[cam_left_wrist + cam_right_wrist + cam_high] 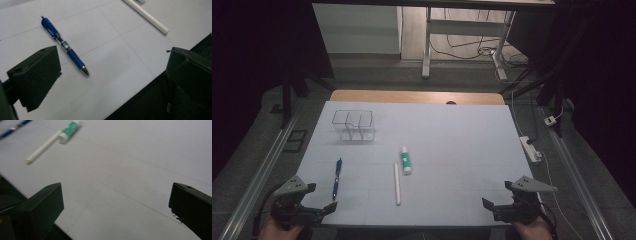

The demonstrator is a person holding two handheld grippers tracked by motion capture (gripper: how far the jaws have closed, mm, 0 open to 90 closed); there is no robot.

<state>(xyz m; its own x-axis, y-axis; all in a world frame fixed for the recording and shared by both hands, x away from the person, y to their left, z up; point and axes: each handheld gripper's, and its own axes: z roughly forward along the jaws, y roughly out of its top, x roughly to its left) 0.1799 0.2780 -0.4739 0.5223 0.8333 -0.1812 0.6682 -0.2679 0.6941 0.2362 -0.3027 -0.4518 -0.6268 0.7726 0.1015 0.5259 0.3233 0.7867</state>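
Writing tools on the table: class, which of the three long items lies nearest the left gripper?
The blue pen. It lies just ahead of the open left gripper, while the white stick and the green-labelled tube lie nearer the table's middle.

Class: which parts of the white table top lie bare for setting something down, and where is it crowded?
Bare: the whole right half, from the glue stick to the right tool, and the far edge beside the clear holder. Crowded: near left, where the blue pen, white stick and glue lie.

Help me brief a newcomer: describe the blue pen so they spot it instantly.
On the white table sheet, look near the front left, just ahead of the left gripper. The blue pen lies there, left of the plain white stick; it alone is dark blue.
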